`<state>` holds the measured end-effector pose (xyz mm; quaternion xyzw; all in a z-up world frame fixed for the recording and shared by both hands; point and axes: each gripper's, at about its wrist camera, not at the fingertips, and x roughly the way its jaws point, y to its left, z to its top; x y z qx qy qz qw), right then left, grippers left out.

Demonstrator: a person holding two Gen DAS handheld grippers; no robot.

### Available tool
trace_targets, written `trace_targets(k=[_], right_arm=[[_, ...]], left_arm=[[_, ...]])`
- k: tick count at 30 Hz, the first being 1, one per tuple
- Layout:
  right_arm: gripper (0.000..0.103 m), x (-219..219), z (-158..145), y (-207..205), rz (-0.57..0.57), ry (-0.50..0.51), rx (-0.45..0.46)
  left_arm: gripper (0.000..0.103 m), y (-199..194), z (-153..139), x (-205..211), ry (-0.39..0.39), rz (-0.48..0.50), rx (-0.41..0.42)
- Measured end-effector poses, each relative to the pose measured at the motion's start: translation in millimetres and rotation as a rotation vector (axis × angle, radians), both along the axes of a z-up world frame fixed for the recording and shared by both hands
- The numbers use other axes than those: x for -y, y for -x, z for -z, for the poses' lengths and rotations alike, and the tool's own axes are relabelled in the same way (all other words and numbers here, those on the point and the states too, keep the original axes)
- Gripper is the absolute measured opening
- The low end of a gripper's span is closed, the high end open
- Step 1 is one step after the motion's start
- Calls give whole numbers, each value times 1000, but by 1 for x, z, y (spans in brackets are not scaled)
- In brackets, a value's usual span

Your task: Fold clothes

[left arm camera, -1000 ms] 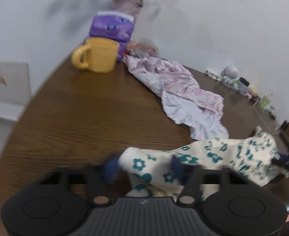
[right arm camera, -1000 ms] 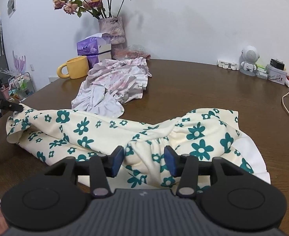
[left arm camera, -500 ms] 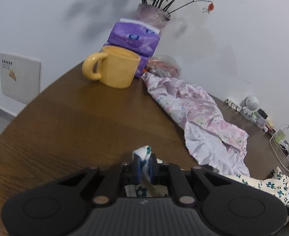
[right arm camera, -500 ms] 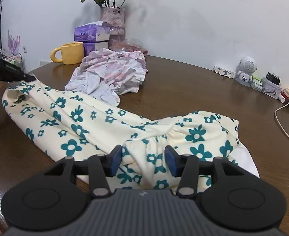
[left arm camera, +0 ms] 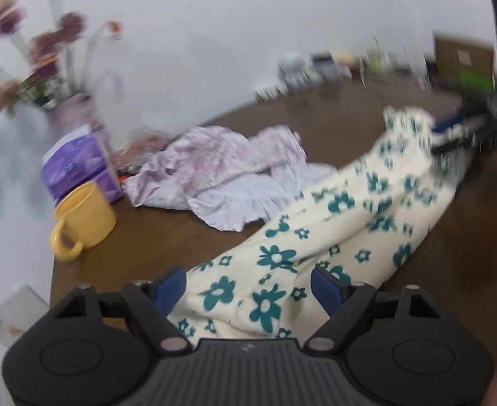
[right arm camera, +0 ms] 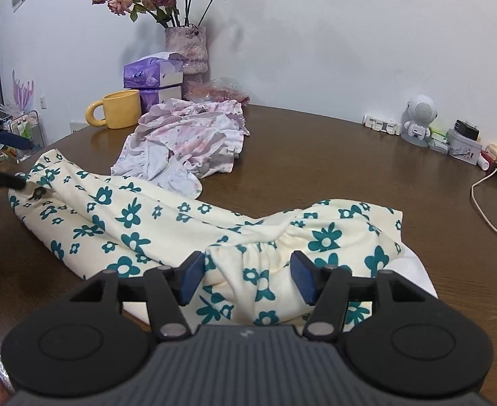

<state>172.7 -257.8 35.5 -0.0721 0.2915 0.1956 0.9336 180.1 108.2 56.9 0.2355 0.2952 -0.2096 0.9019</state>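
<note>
Brown wooden table [right arm camera: 316, 155] carries the floral trousers [right arm camera: 154, 223], stretched long between my grippers, with a crumpled pink garment [right arm camera: 184, 142] just behind. Left gripper [left arm camera: 248, 286] and right gripper [right arm camera: 246, 275] both stand wide with fingers apart, cloth lying between them, unclamped. My judgement: close on both fabric layers at each end and keep tension even before folding.

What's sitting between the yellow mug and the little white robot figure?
The crumpled pink garment lies between the yellow mug and white robot figure, then bare table; right wrist view.
</note>
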Motion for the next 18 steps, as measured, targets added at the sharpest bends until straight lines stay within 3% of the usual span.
trace_targets(k=[1, 4, 6, 7, 14, 18], right_arm=[[58, -1, 1, 0, -1, -1, 0], [58, -2, 3, -1, -5, 0, -4], [58, -1, 4, -1, 1, -3, -9], [58, -1, 5, -2, 6, -9, -12], [58, -3, 4, -7, 30, -33, -10], [58, -5, 10, -4, 33, -35, -20]], left_arm=[[78, -7, 2, 7, -33, 7, -4], [61, -26, 10, 20, -102, 27, -23], [17, -34, 15, 25, -133, 29, -18], [8, -38, 17, 28, -148, 30, -16], [5, -36, 38, 40, -273, 85, 81], [10, -27, 53, 42, -334, 111, 136]])
